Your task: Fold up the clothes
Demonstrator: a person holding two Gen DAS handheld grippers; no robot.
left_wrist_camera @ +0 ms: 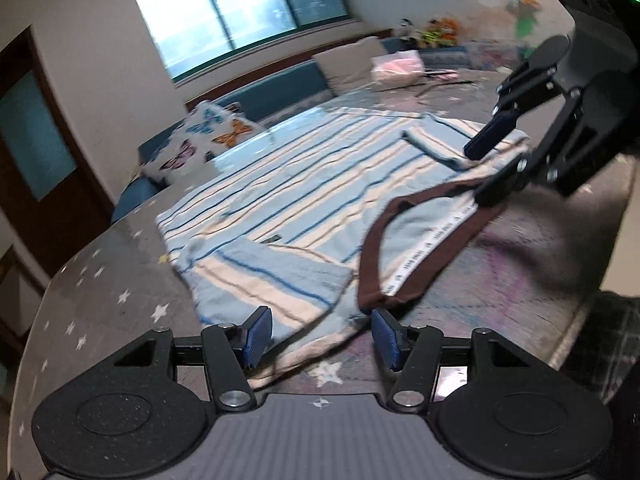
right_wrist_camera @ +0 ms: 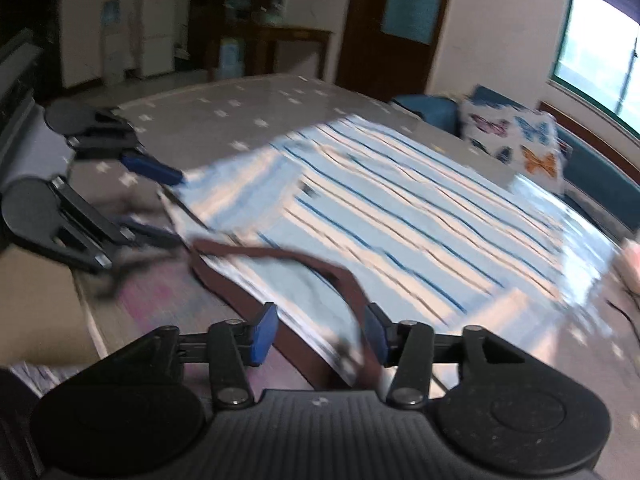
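Note:
A light blue, white and dark-striped shirt (left_wrist_camera: 304, 184) with a brown collar (left_wrist_camera: 372, 256) lies spread flat on the star-patterned table (left_wrist_camera: 120, 280). It also shows in the right wrist view (right_wrist_camera: 400, 216), brown collar (right_wrist_camera: 344, 276) nearest. My left gripper (left_wrist_camera: 320, 338) is open, its blue pads astride the near sleeve and shoulder edge. My right gripper (right_wrist_camera: 322, 334) is open, its pads either side of the collar edge. The right gripper shows in the left wrist view (left_wrist_camera: 486, 170), open over the other shoulder. The left gripper shows in the right wrist view (right_wrist_camera: 168, 208), open at the sleeve.
A butterfly-print cushion (left_wrist_camera: 200, 140) lies on a blue sofa (left_wrist_camera: 276, 88) beyond the table. A pink-and-white bag (left_wrist_camera: 396, 66) and small toys (left_wrist_camera: 436, 32) sit at the far end. A wooden door (right_wrist_camera: 400, 20) and window (left_wrist_camera: 240, 12) are behind.

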